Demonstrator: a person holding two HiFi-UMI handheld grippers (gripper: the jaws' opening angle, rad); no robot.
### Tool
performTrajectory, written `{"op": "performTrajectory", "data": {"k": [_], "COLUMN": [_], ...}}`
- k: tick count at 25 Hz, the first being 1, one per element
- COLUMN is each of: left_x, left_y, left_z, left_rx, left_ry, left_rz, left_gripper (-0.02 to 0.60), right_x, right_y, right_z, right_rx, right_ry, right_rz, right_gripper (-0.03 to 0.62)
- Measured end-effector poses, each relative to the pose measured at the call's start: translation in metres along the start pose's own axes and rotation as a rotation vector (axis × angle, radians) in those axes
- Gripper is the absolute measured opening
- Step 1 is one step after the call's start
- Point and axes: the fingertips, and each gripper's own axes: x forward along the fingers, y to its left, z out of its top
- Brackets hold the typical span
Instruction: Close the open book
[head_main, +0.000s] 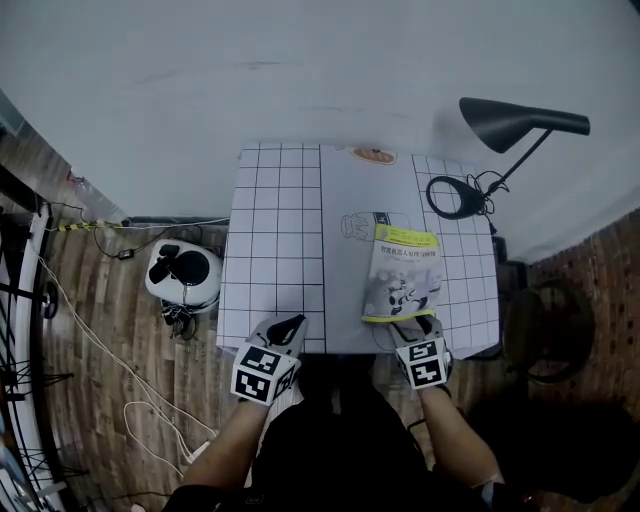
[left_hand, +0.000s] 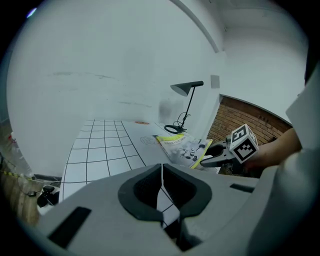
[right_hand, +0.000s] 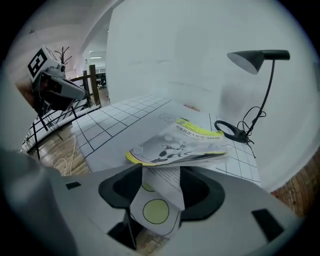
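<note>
The right gripper (right_hand: 161, 176) has its jaws spread wide, and a loose leaf (right_hand: 157, 202) printed with a yellow-green circle lies in the gap between them. The pads do not appear to press on it, so it reads as lying free, not as gripped. Just past the jaw tips sits the book (right_hand: 176, 144), cover up, its pages a little fanned along the near edge, where that leaf sticks out toward the gripper. In the head view the book lies on the right half of the gridded surface (head_main: 275, 230), close to the near edge. Its long axis runs away from the person toward the far wall, and its near short end is almost at the right jaws. It lies straight ahead of them, so any further push or smoothing would go forward along that axis. The cover looks already down, so the closing seems nearly complete. The left gripper (left_hand: 161, 176) has its jaws together on nothing and hovers over the near edge of the surface, well apart to the book's left, so the right hand is clearly the nearer one.
</note>
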Motion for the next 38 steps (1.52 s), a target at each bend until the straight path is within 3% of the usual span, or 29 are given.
{"op": "performTrajectory", "data": {"k": [12,23,26,35,38], "left_x": [-0.001,0.005,0.006,0.019,0.019], "left_y": [-0.01,-0.087,-0.105,-0.154,-0.167], "left_z": [0.026,0.06,0.07,0.128,0.138], "left_rx": [0.015,-0.007,-0.003,0.083,0.076], "left_ry": [-0.031,-0.104,-0.12,-0.197,-0.232], "left_rz": [0.023,0.054,0.073,0.127,0.163], "left_gripper": [0.017,0.017,0.017,0.017,0.017], "right_x": [-0.028,-0.075,-0.089,-0.126,-0.145], "right_y": [-0.029,-0.101,-0.103,-0.124,-0.143], "right_z": [0.009,-0.005,-0.008,0.021,0.032], "right_rx": [0.003,0.051,0.051,0.042,0.021], "right_ry": [-0.066,-0.189,-0.22,-0.377,-0.431], "right_rz": [-0.025,-0.037,-0.01,0.096,0.111], "right_gripper": [0.224,0.204,0.153,0.149,0.133]}}
